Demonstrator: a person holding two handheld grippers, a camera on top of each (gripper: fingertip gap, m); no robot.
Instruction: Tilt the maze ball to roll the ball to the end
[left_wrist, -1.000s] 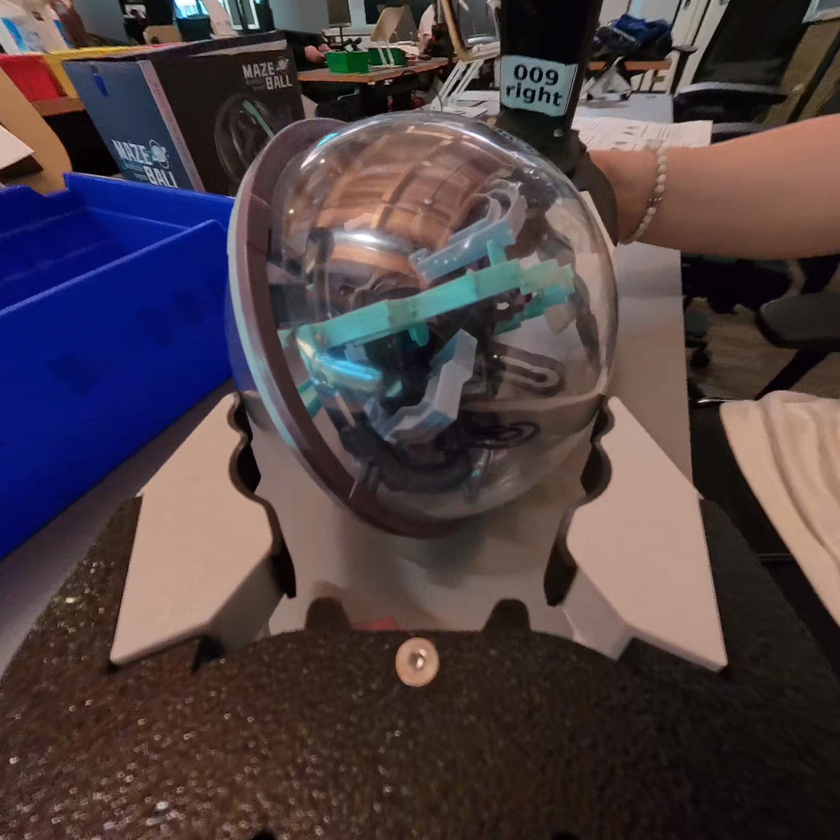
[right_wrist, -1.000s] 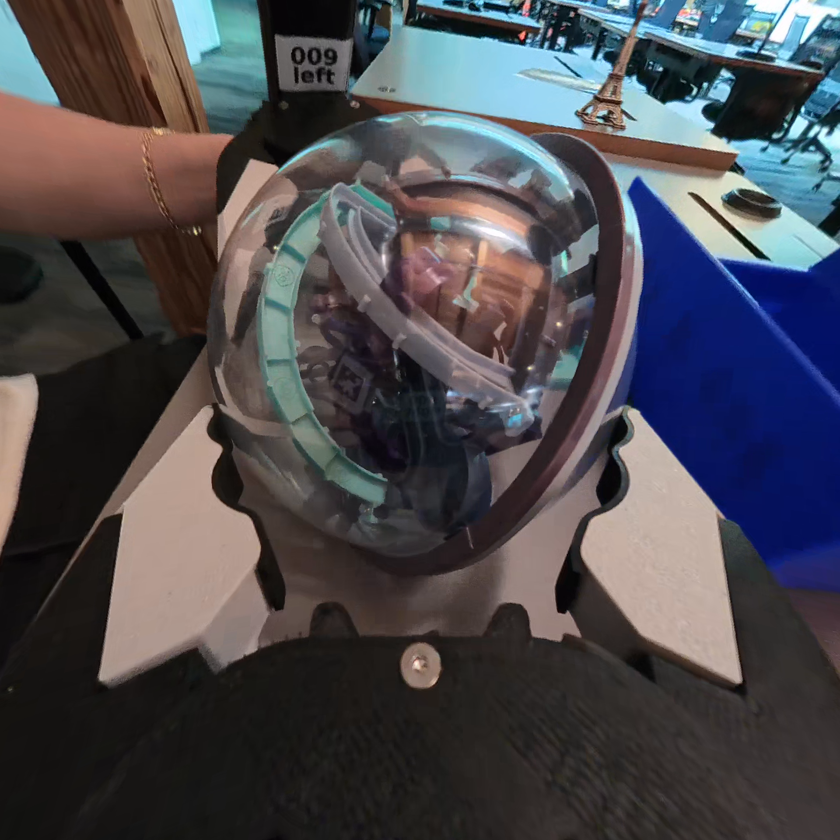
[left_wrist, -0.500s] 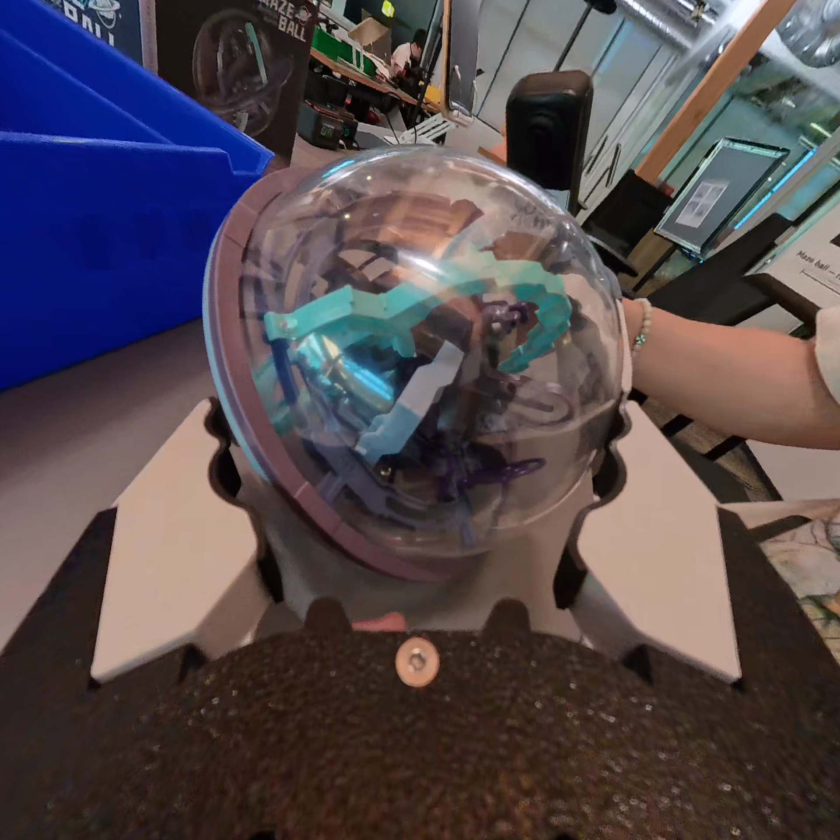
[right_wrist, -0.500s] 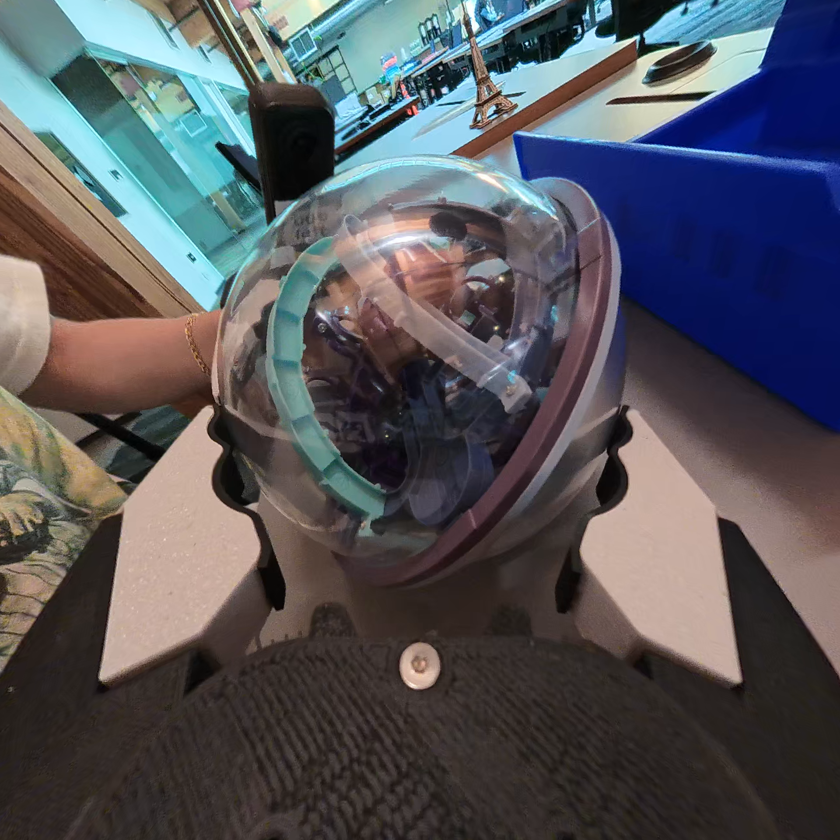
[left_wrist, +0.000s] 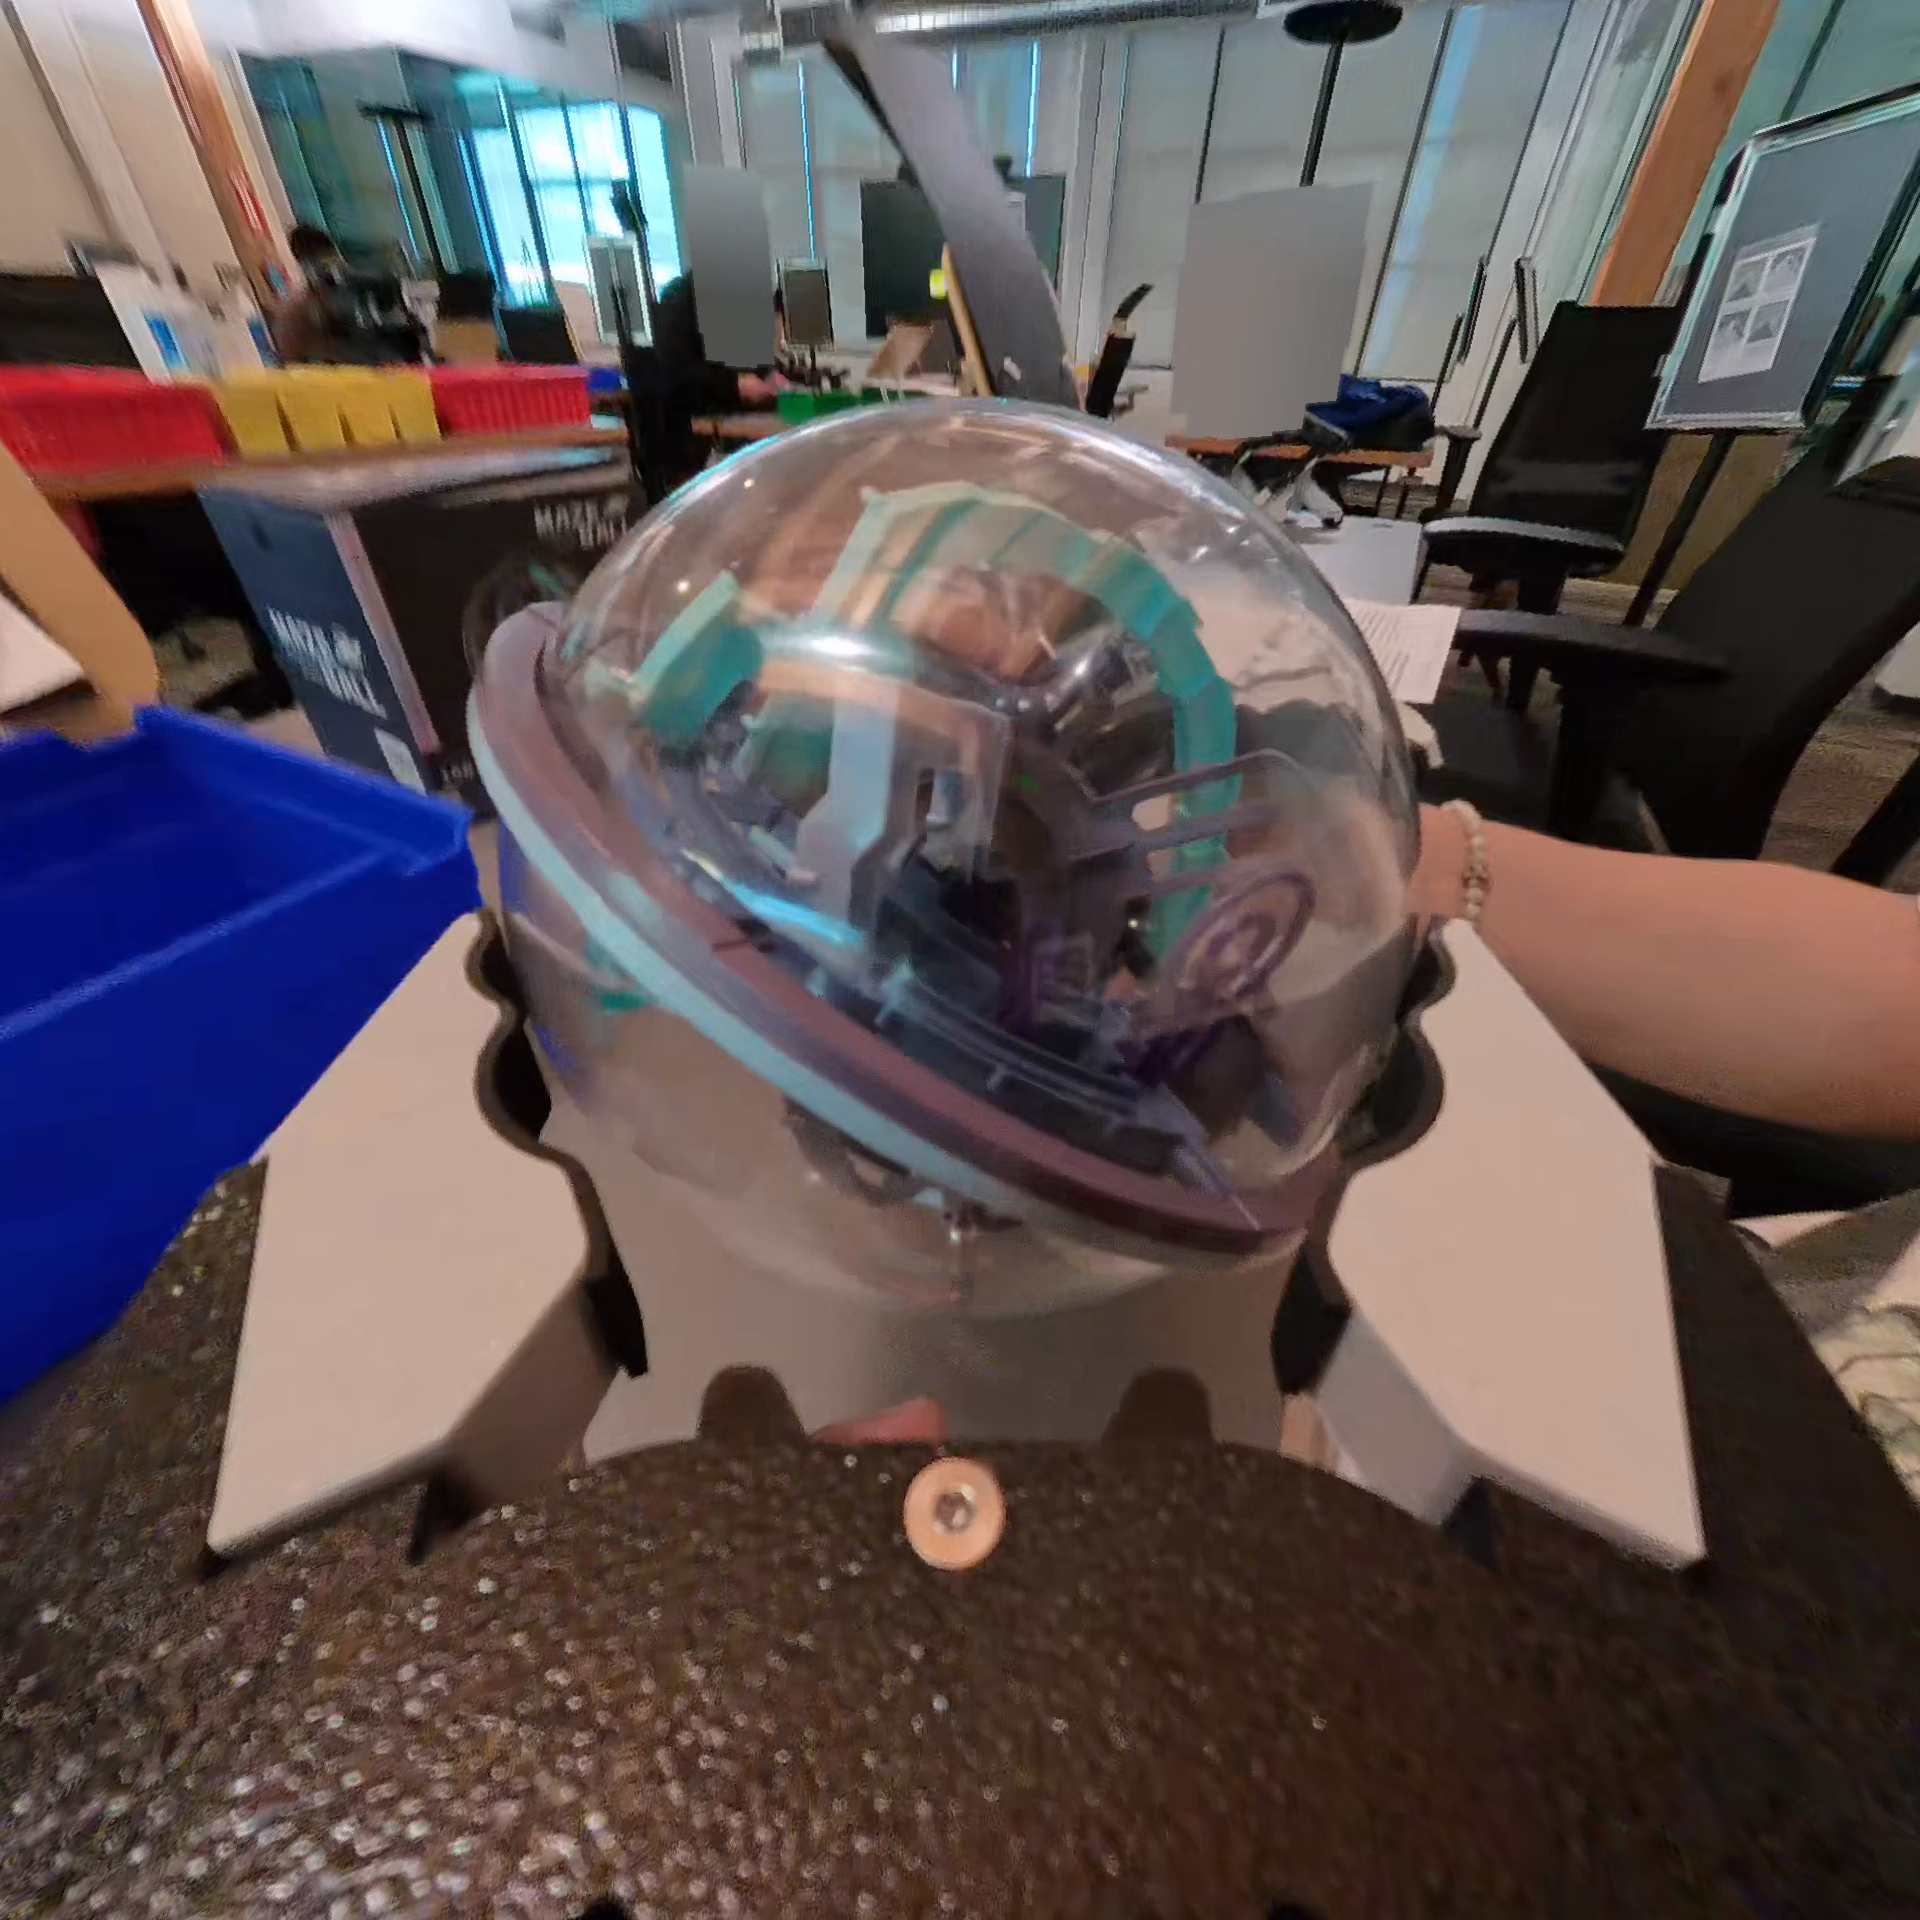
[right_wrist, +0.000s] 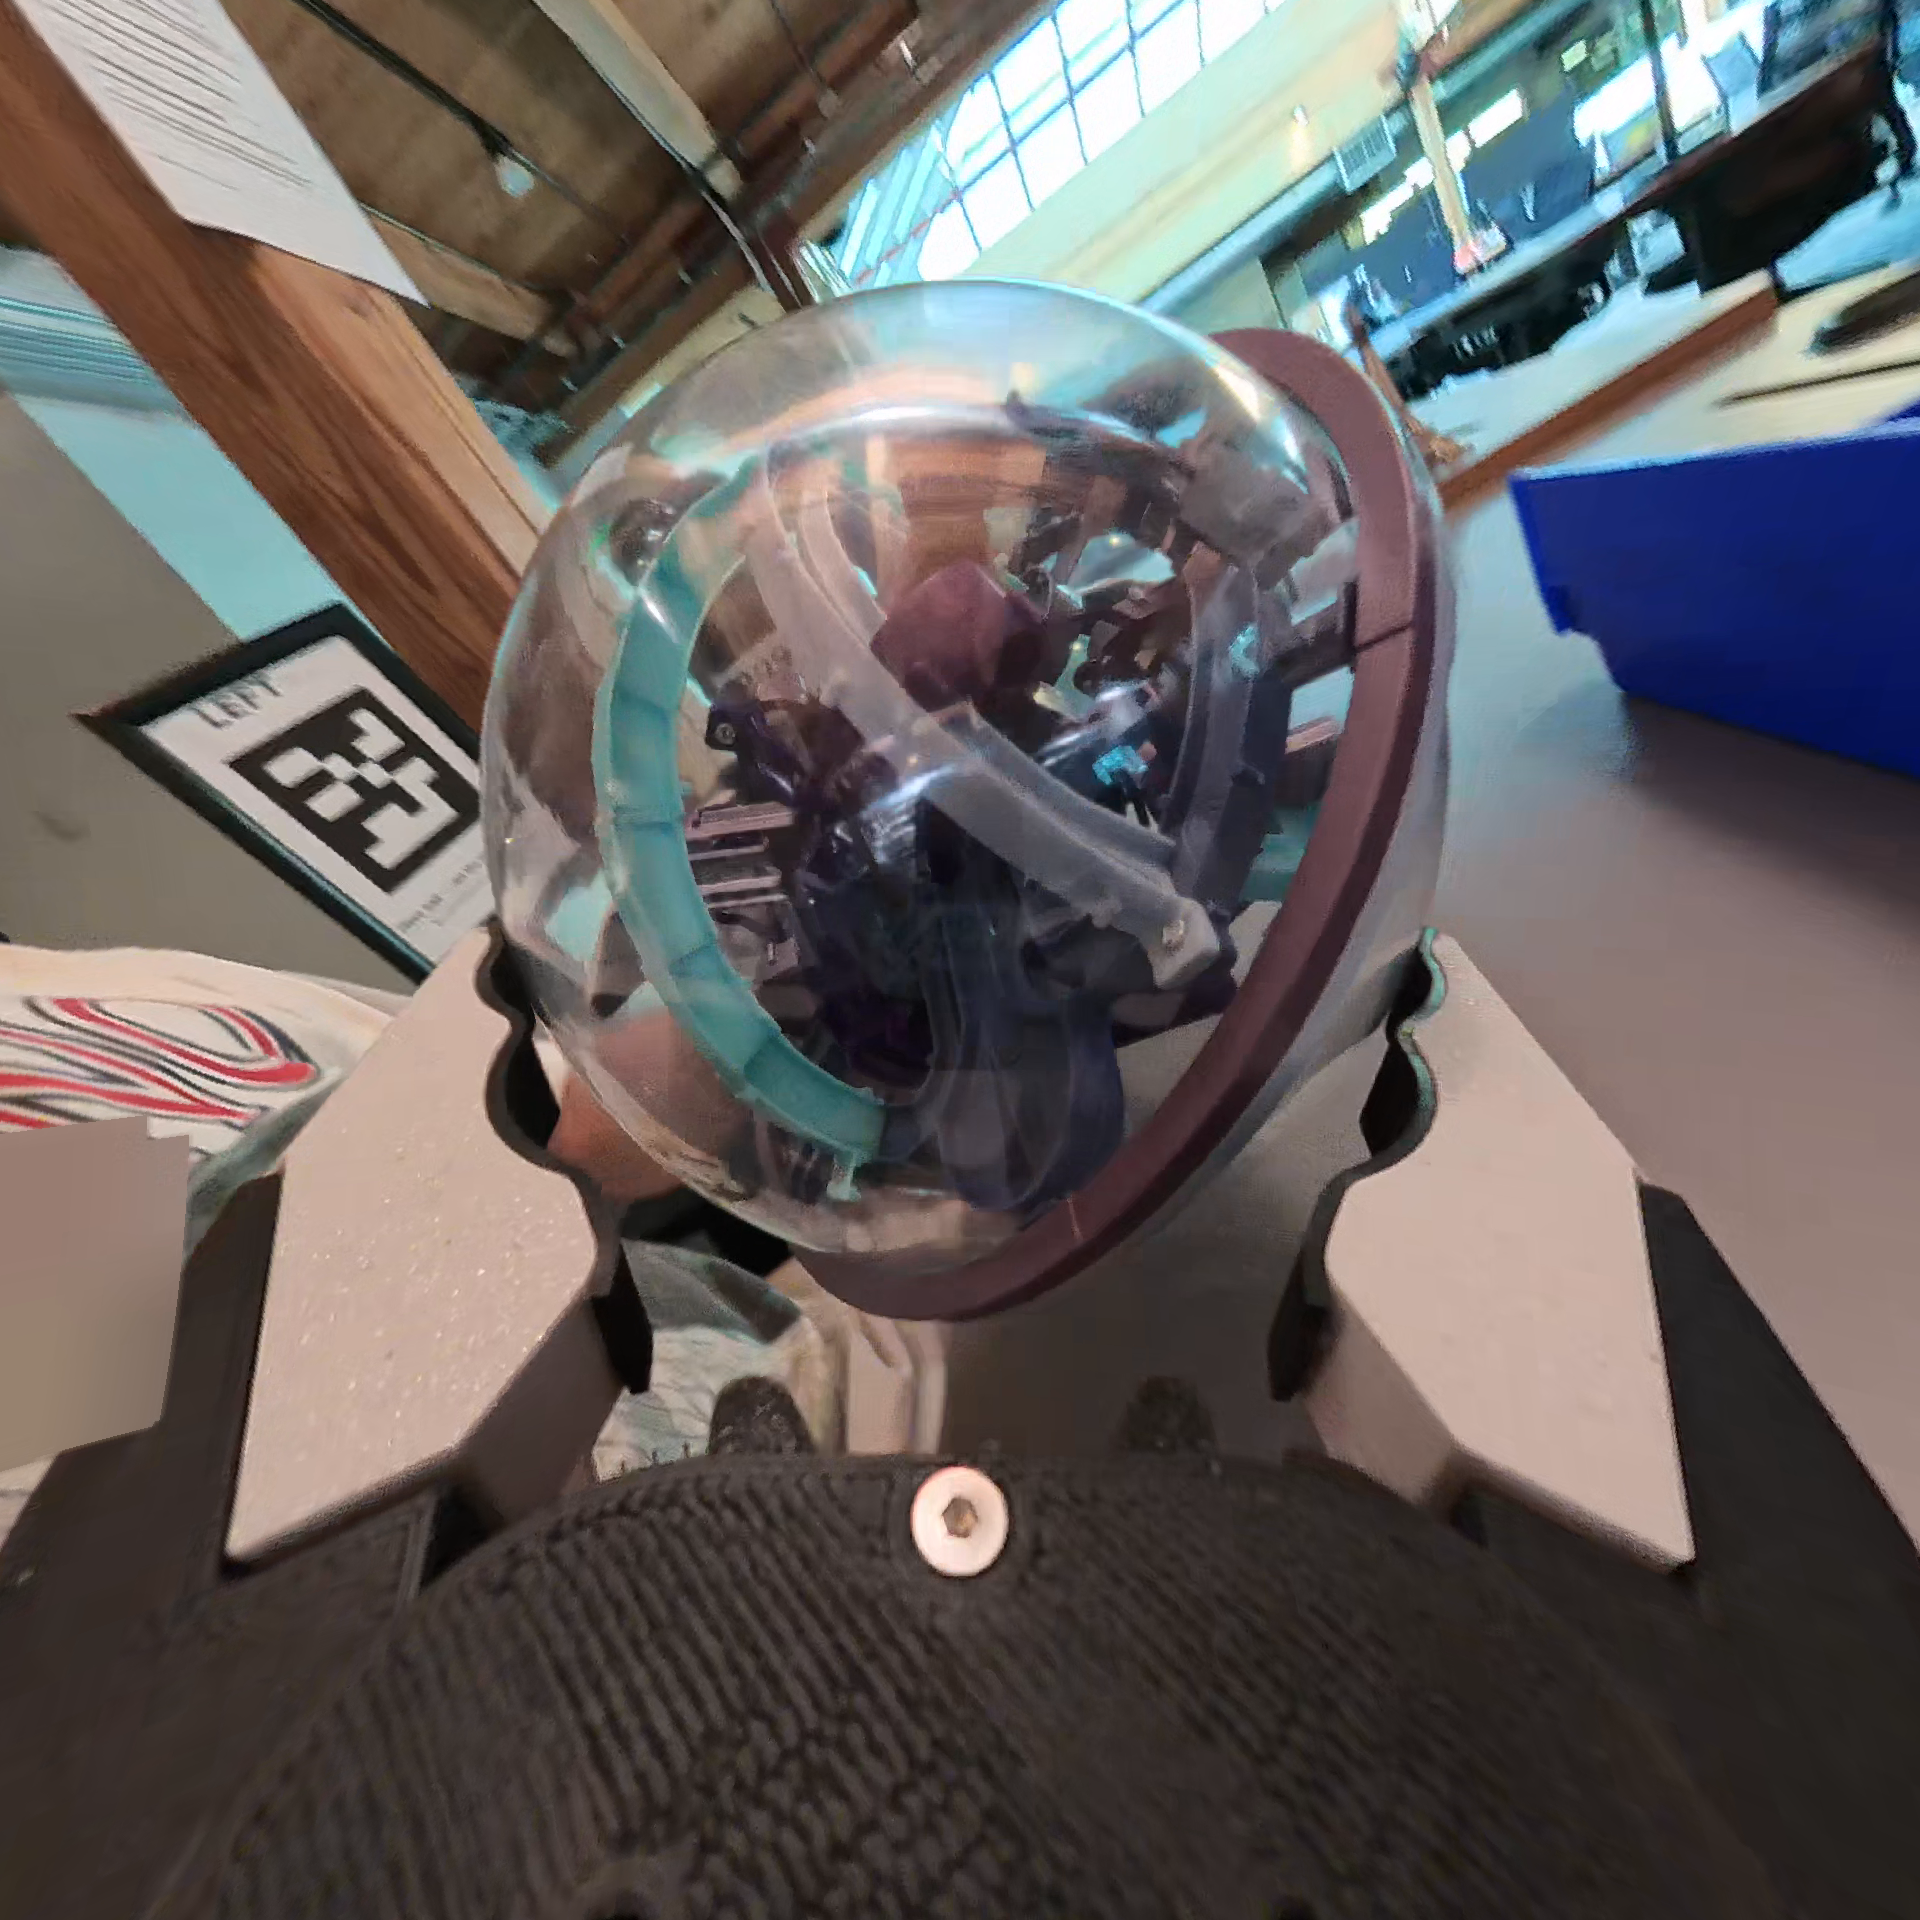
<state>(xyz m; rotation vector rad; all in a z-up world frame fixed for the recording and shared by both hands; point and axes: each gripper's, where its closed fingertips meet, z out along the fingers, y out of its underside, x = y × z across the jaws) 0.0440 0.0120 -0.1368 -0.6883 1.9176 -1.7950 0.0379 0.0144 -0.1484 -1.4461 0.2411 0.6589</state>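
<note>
Two grippers pinched the maze ball (left_wrist: 956, 831) between them, lifted clear of the table (right_wrist: 1621, 935): the left gripper (left_wrist: 951, 1039) had its pale fingers (left_wrist: 416, 1195) pressed against opposite flanks of the clear sphere, and the right gripper (right_wrist: 961, 1049) clamped it the same way from the far side. The dark seam ring (right_wrist: 1340, 904) sat tilted in both views. Doing this step well probably meant turning both wrists together in small, slow tilts, pausing to let the little ball settle on its track, and keeping even pressure so the smooth shell could not slip. Where that little ball lay could not be made out among the teal and purple tracks. Only the left wrist view showed the person's forearm (left_wrist: 1662, 997) reaching in from the right, the blue bin's (left_wrist: 187, 935) open inside and the dark box (left_wrist: 416, 644) behind it; only the right wrist view showed the wooden post (right_wrist: 260, 364) and the framed marker sign (right_wrist: 312, 790).
</note>
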